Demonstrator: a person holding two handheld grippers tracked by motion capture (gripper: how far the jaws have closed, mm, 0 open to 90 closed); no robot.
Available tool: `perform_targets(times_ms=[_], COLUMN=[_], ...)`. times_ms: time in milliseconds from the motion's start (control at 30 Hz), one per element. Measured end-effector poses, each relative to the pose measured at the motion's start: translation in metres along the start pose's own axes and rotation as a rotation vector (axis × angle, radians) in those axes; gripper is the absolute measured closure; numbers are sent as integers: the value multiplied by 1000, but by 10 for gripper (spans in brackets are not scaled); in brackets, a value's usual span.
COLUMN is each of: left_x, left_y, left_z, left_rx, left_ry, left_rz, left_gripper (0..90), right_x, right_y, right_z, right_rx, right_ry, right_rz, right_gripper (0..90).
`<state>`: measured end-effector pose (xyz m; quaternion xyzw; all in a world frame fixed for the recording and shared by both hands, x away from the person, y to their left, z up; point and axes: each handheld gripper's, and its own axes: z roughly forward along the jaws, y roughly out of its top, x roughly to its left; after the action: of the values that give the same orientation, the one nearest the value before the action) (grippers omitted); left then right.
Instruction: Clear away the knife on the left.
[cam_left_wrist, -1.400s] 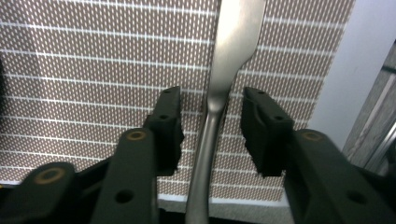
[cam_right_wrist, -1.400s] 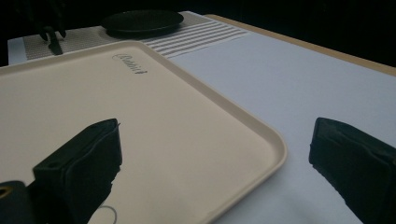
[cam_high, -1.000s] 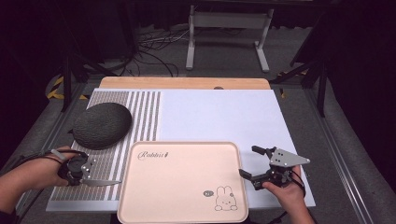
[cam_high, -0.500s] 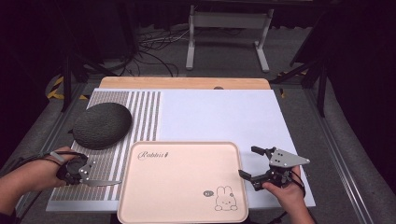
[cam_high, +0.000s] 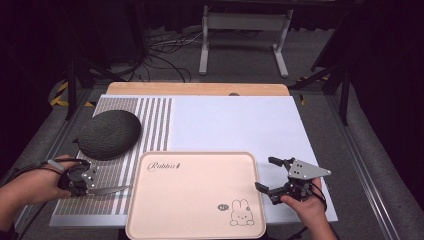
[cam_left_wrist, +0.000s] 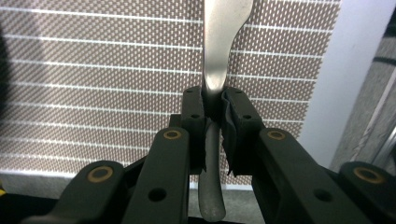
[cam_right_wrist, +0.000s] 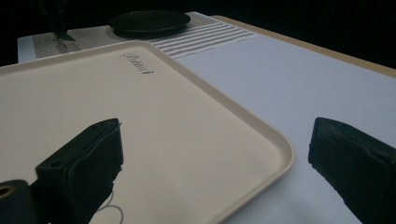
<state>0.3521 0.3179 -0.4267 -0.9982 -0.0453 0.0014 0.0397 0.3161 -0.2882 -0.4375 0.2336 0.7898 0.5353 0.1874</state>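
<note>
Two claws are at work near the front edge of the desk (cam_high: 300, 130). We see the left claw (cam_high: 89, 186) at the front left corner, low over the striped mat (cam_high: 150, 125), and its jaws have just been closing on the handle of a metal knife (cam_high: 111, 190). In the left gripper view the two pads press the thin handle of this knife (cam_left_wrist: 219, 56) from both sides, and the blade runs straight ahead over the mat. We judge that the grip is near the handle's end so that the blade stays free and level, pointing toward the pink tray (cam_high: 195, 195).

We find the right claw (cam_high: 270, 175) at the right edge of the tray, with its jaws standing wide apart and nothing between them. In the right gripper view the tray rim (cam_right_wrist: 280, 154) lies between the two jaws, not touched. We think this claw waits there to steady or to take the tray.

A dark round plate (cam_high: 109, 134) rests on the mat's left part, behind the knife and well apart from it. The tray lies at the middle of the front edge with nothing on it, so it seems ready to receive things.
</note>
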Motion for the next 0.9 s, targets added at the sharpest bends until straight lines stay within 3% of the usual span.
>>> perform_targets(times_ms=[33, 200, 400, 600, 700, 733, 767, 833, 900], left_x=[1, -1, 0, 1, 3, 4, 6, 6, 6], left_y=[1, 3, 7, 14, 17, 18, 19, 21, 22], left_z=[-2, -15, -30, -45, -50, -52, -55, -57, -59], left_rx=[3, -38, -64, -113, -103, -98, -114, -138, -149], left_ry=[5, 20, 23, -28, -67, -69, -86, -112, -116], left_rz=[13, -37, -143, -275, -410, -433, -494, -537, -551], left_gripper=[801, 801, 801, 802, 802, 802, 802, 802, 802], right_x=[0, 0, 0, 0, -1, 0, 0, -1, -1], right_y=[0, 0, 1, 1, 1, 1, 1, 1, 1], right_z=[0, -1, -1, -3, -3, -3, -3, -3, -3], right_rx=[0, -2, -4, -6, -10, -7, -6, -11, -11], right_ry=[0, 3, 2, 0, 3, 1, 1, 1, 1], right_rz=[0, -3, -2, 0, 3, 0, 0, 3, 3], right_gripper=[44, 44, 43, 43, 42, 42, 42, 42, 42])
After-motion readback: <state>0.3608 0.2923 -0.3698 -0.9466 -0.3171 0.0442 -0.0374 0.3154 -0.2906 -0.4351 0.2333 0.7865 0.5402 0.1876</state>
